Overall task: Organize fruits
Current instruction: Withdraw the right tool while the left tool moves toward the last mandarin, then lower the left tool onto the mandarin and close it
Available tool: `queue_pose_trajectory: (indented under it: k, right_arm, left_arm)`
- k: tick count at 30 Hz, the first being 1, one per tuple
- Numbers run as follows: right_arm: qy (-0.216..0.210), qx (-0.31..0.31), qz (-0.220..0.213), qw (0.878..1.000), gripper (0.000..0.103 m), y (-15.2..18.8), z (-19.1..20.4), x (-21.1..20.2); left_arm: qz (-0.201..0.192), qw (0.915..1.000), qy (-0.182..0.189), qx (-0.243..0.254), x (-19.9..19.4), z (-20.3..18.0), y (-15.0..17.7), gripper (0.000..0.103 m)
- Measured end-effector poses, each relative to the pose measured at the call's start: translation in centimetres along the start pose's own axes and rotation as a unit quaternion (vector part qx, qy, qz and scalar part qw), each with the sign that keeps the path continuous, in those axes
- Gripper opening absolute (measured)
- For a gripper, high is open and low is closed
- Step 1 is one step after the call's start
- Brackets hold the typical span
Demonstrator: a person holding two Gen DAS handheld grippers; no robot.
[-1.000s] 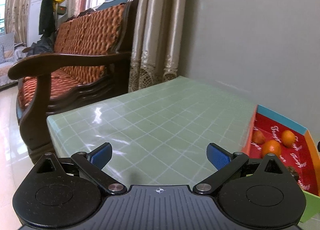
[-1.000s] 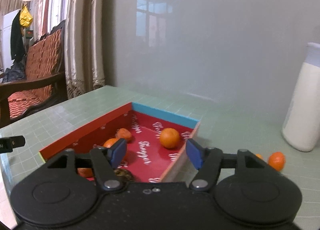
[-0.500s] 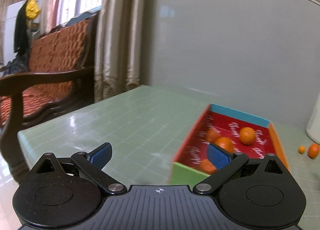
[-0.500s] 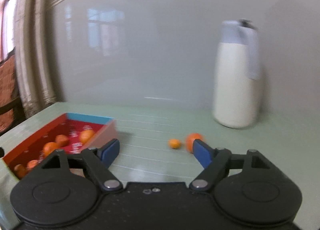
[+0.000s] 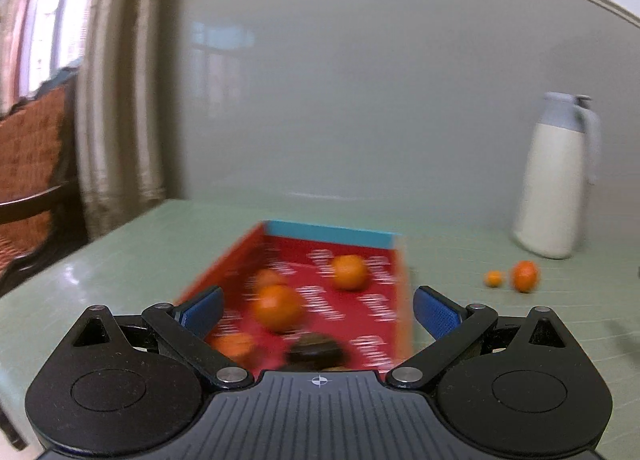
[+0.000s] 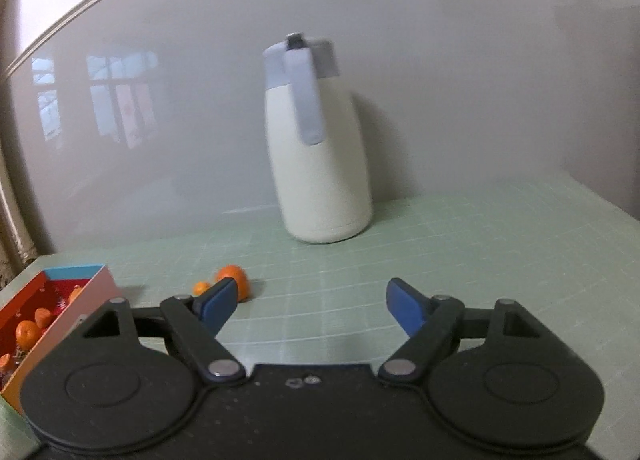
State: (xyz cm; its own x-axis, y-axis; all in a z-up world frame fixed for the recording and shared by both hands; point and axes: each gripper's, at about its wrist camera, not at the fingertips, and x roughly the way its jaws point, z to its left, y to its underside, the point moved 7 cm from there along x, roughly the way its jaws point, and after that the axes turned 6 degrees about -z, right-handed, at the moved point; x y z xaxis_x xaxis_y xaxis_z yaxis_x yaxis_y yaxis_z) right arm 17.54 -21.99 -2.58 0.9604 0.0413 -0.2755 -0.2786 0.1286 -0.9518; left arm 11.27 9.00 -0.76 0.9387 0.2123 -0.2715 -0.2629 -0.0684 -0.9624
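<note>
A red box [image 5: 332, 234] with a blue far rim holds several oranges, such as one [image 5: 350, 271], and a dark fruit [image 5: 316, 352]. My left gripper [image 5: 318, 312] is open and empty, hovering over the box's near end. Two loose oranges lie on the green table: a larger one [image 5: 525, 275] and a small one [image 5: 493, 278]. In the right wrist view they show as the larger orange [image 6: 234, 275] and the small one [image 6: 201, 286], just beyond the left fingertip. My right gripper [image 6: 310, 300] is open and empty, and the box [image 6: 72, 272] sits at its left.
A white thermos jug [image 6: 316, 164] with a grey lid stands by the wall behind the loose oranges; it also shows in the left wrist view [image 5: 554, 176]. A wooden sofa [image 5: 32, 164] and curtains [image 5: 116, 100] are at the left, past the table edge.
Both grippers have swung to the right. The left one now faces the box instead of bare table. The right one now faces the jug, with the box pushed to its left edge.
</note>
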Motion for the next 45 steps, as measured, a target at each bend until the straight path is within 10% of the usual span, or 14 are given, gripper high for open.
queue_pose_trajectory:
  k: [22,45]
  right_arm:
    - [0.104,0.016,-0.021,0.994,0.081,0.5,-8.9,-2.4]
    - [0.180,0.024,-0.027,0.983,0.081,1.3,-13.0,-3.1]
  left_arm:
    - [0.009,0.9822,0.129,0.136,7.7,-22.7,1.2,0.099]
    - [0.065,0.9787,0.145,0.130,14.6,-27.0,2.3,0.084]
